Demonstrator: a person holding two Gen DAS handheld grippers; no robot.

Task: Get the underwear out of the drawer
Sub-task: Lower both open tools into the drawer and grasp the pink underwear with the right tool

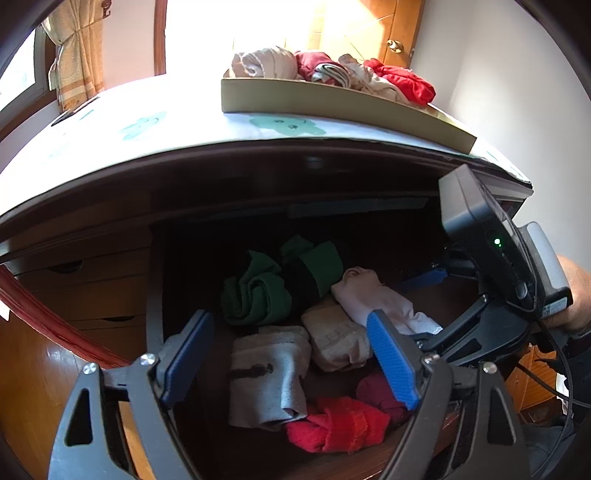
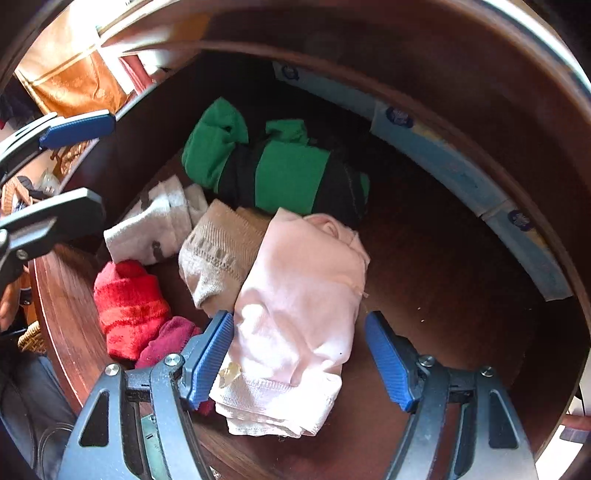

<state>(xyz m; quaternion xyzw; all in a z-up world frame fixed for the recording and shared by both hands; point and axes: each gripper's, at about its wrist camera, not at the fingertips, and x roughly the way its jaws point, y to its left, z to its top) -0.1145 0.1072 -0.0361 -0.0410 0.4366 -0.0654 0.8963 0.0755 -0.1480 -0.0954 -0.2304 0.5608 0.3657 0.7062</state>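
Down inside the drawer (image 2: pixel 461 258) we poise our right gripper (image 2: pixel 299 354), jaws wide and empty, astride the pink underwear (image 2: pixel 303 295) to pinch it, while our left gripper (image 1: pixel 291 358) waits open, holding nothing.

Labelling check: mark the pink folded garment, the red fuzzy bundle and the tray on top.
pink folded garment (image 2: pixel 299 295), right wrist view, mid fold.
red fuzzy bundle (image 1: pixel 338 424), left wrist view, centre.
tray (image 1: pixel 332 101), left wrist view, front wall.

Place: a bedroom in a home
Furniture: wooden dresser with an open drawer (image 2: pixel 443 258) of rolled socks and folded underwear (image 2: pixel 295 314)
Window: gold curtain (image 1: pixel 79 48)
Exit: wooden door (image 1: pixel 391 33) with brass knob
Floor: polished wood (image 1: pixel 33 387)
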